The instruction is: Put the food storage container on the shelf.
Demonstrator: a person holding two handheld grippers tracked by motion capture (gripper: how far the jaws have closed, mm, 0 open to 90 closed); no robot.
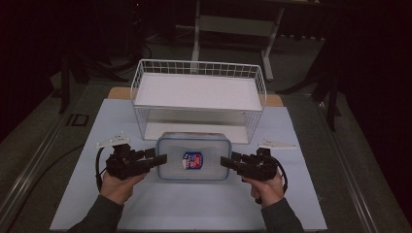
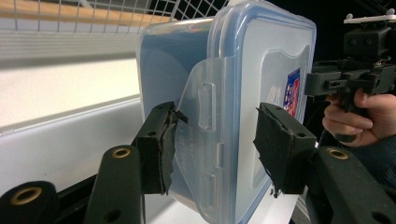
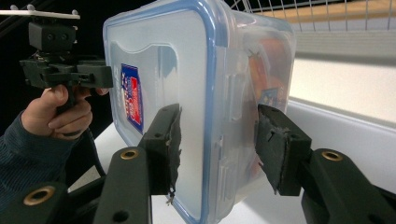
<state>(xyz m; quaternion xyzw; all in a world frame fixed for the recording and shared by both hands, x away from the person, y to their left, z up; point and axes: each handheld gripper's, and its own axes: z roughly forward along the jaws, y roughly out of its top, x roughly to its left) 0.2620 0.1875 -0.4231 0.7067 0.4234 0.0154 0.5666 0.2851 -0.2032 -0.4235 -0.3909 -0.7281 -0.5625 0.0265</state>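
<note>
A clear plastic container (image 1: 194, 158) with a blue-rimmed lid and a red and blue label lies lid up between my two grippers, just in front of the wire rack. My left gripper (image 1: 163, 159) is shut on its left end, one pad on the lid and the other under the side latch. My right gripper (image 1: 224, 161) is shut on the right end in the same way. In the left gripper view the container (image 2: 233, 70) sits between the jaws of the left gripper (image 2: 215, 144). In the right gripper view the right gripper (image 3: 217, 144) clamps the container (image 3: 187, 56). Something orange shows through its wall.
A white wire rack (image 1: 194, 62) with two white shelves stands directly behind the container. A pale mat (image 1: 145, 208) covers the table, and bare wood (image 1: 119, 92) shows at its far corners. Dark floor and a metal stand lie beyond.
</note>
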